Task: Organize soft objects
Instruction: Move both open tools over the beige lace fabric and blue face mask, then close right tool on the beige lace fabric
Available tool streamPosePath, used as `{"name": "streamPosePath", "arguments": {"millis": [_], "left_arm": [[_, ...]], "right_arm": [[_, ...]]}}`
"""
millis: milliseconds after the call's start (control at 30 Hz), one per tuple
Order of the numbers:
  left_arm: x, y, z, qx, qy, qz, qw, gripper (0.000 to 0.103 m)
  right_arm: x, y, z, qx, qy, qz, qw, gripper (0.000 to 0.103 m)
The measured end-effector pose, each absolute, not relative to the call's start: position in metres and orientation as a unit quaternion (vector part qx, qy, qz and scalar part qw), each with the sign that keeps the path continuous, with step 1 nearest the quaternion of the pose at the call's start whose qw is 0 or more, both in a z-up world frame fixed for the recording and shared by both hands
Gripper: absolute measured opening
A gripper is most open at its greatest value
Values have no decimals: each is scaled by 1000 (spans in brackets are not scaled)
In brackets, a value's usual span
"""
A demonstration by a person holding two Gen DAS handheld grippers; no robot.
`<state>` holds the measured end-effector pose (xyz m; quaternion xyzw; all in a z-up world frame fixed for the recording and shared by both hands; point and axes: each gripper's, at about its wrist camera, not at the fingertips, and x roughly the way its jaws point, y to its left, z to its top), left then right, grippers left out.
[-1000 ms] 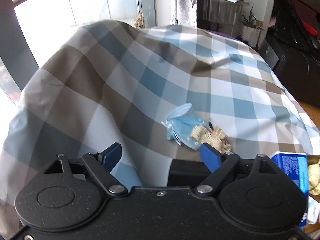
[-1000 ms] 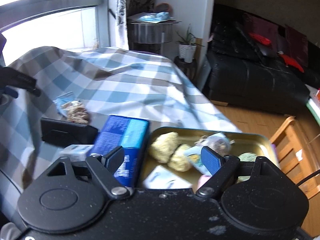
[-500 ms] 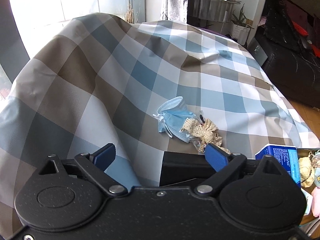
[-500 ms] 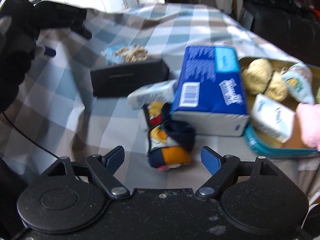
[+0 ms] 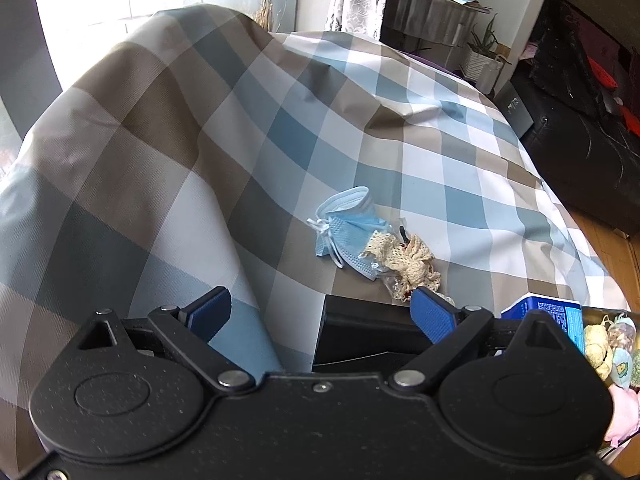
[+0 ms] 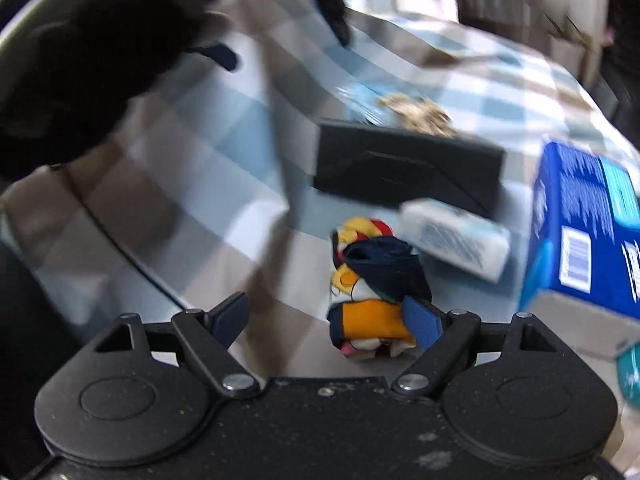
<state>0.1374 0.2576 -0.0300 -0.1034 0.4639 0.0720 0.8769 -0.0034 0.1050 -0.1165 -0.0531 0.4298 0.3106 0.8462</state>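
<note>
A rolled multicoloured cloth [image 6: 372, 280] in orange, yellow, navy and white lies on the checked tablecloth [image 6: 192, 184]. My right gripper [image 6: 326, 320] hovers just before it, open, with the cloth's near end against the inside of the right fingertip [image 6: 422, 322]. My left gripper [image 5: 322, 312] is held open and empty over the cloth-covered table. Beyond it lie a light blue face mask [image 5: 344, 224] and a cream lace bundle [image 5: 404, 260], touching each other. The right wrist view is motion-blurred.
A black box [image 6: 404, 168] sits between the mask and the rolled cloth. A white tissue pack [image 6: 456, 236] and a blue tissue box [image 6: 588, 224] lie right of the cloth. Several soft items [image 5: 598, 344] fill a tray at the right. A thin cable [image 6: 120, 248] crosses the tablecloth.
My right gripper swung left and down from above the tray to the rolled cloth, which now sits close by its right finger. The left jaws widened; that hand barely moved.
</note>
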Motion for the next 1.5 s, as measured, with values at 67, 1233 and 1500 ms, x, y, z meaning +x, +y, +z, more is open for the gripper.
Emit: {"name": "streamPosePath", "arguments": {"millis": [67, 1233, 1500], "left_arm": [[138, 260, -31, -108, 466, 76, 875, 93], [145, 303, -42, -178, 473, 145, 850, 93], [147, 298, -43, -169, 475, 139, 853, 93]], "right_arm": [[-3, 103, -109, -52, 424, 311, 849, 83], [212, 162, -109, -122, 447, 247, 851, 92], [245, 173, -132, -126, 505, 239, 819, 74]]}}
